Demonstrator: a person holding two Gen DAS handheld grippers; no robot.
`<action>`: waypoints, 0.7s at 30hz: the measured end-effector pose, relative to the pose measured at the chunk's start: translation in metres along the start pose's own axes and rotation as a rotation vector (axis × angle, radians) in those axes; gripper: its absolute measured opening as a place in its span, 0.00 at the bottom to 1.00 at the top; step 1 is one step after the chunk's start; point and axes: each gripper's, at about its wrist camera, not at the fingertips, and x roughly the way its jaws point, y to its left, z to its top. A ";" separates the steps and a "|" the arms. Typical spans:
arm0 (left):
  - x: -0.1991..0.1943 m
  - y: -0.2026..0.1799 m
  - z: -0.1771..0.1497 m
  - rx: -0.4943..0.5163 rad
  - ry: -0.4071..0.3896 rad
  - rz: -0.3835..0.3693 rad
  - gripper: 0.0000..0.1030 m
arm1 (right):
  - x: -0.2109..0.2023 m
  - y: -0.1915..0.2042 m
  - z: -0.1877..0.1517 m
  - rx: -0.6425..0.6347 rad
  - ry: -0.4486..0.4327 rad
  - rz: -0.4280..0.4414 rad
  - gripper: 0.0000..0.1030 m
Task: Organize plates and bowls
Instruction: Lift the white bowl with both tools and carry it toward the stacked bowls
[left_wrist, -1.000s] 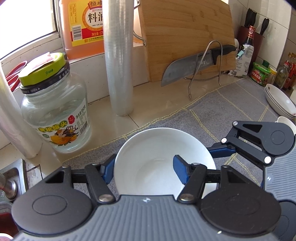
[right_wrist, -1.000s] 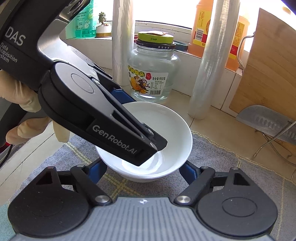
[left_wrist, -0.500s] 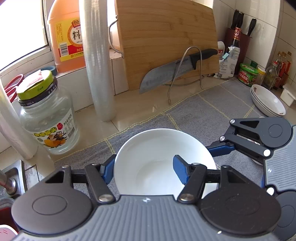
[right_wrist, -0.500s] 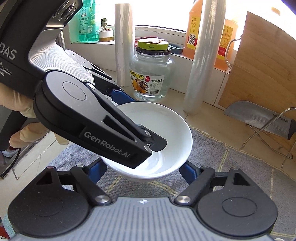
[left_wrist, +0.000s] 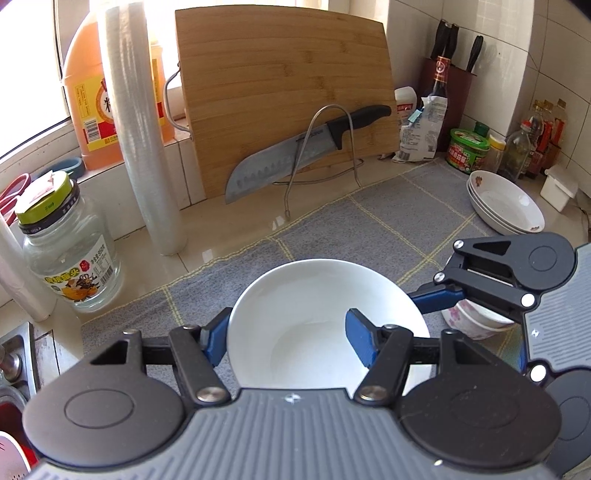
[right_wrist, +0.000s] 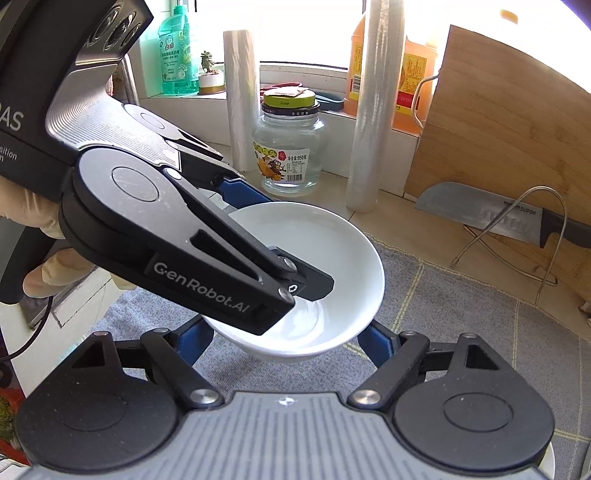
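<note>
Tiled kitchen counter, partly covered by a grey woven mat (left_wrist: 369, 229) with thin yellow grid lines.

Left wrist view: left gripper (left_wrist: 286, 341) clamped on the near wall of a plain glossy white bowl (left_wrist: 310, 295), one blue pad outside the rim, the other inside. Bowl sits above the mat. Right gripper (left_wrist: 436, 295) comes in from the right, a blue finger at the bowl's far side. Just beyond it, a small flower-patterned bowl (left_wrist: 469, 325), partly hidden. Farther right, a stack of shallow white plates (left_wrist: 509, 206). Behind: bamboo cutting board (left_wrist: 284, 92) upright, smooth grain; steel knife (left_wrist: 295, 155) resting across a wire stand.

Right wrist view: right gripper (right_wrist: 284, 341) with blue pads on either side of the same white bowl (right_wrist: 332, 251), low on its outer wall; contact not clear, so grip cannot be told. Left gripper (right_wrist: 236, 221) crosses above, a gloved hand (right_wrist: 40, 218) on it. Only here: glass jar (right_wrist: 290, 144) label front-on, green bottle (right_wrist: 177, 51) on the sill. Plates and patterned bowl show only in the left view.
</note>
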 end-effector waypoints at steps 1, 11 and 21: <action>-0.001 -0.004 0.001 -0.002 -0.001 -0.007 0.62 | -0.005 -0.002 -0.003 0.001 0.000 -0.001 0.85; 0.002 -0.047 0.013 0.039 -0.004 -0.059 0.62 | -0.039 -0.024 -0.023 0.042 -0.004 -0.035 0.85; 0.016 -0.086 0.032 0.122 -0.011 -0.124 0.62 | -0.064 -0.048 -0.043 0.096 -0.009 -0.114 0.85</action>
